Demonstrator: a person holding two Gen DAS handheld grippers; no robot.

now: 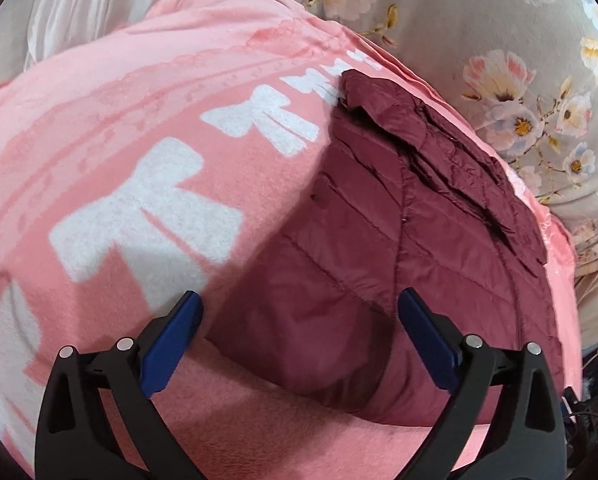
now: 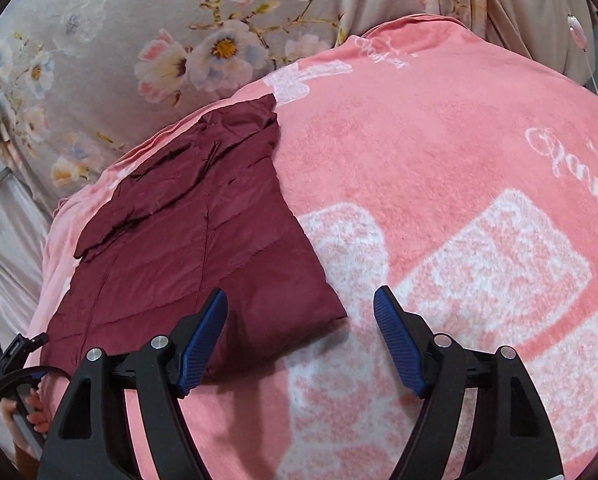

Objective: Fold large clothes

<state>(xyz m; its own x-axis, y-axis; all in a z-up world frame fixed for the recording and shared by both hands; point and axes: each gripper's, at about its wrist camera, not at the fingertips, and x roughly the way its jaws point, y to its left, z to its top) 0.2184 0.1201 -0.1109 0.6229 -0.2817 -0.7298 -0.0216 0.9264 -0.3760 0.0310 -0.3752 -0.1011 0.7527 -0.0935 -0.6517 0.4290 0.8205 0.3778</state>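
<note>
- A maroon quilted jacket [image 1: 379, 240] is seen folded into a compact shape and laid flat on a pink blanket [image 1: 139, 100] patterned with white bows.
- The blanket is spread over a bed dressed in a grey floral sheet [image 2: 99, 40].
- No containers are shown.
- The left tool [image 1: 301, 302] is held released, its blue fingers [image 1: 171, 348] spread wide above the jacket's near edge; nothing is gripped.
- The right tool [image 2: 301, 296] is likewise held released, above the jacket's near corner and the blanket beside it; nothing is pressed between its pads.
- In the right wrist view, a hand [image 2: 35, 412] is glimpsed at the lower left edge, wrapped around a handle.
</note>
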